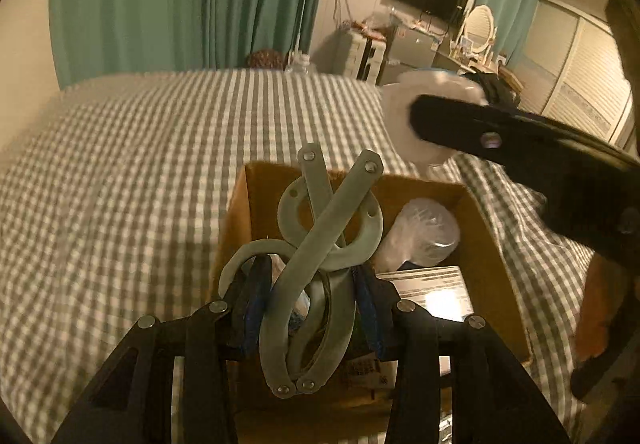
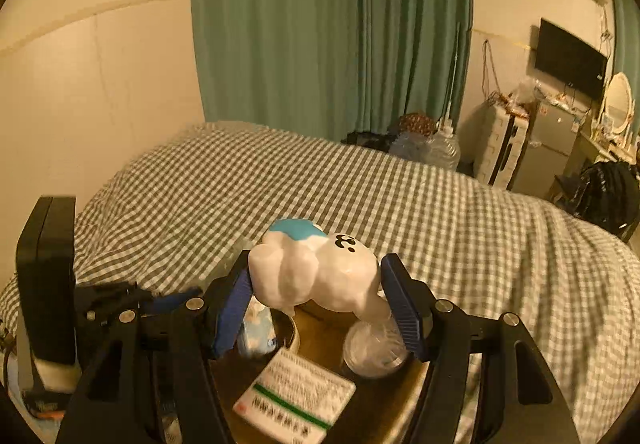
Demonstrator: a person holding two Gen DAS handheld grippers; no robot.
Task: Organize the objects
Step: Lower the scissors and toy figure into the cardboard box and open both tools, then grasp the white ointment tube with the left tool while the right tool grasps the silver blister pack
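Above the checked bed (image 2: 400, 203), right hand-held gripper (image 2: 316, 284) pinches white toy (image 2: 320, 272) over box (image 1: 480, 244).

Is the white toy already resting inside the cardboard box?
No. In the right wrist view the white toy is held up between the right gripper fingers, above the cardboard box contents.

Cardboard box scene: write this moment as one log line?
left gripper: shut on grey metal linkage tool | right gripper: shut on white toy | both above cardboard box
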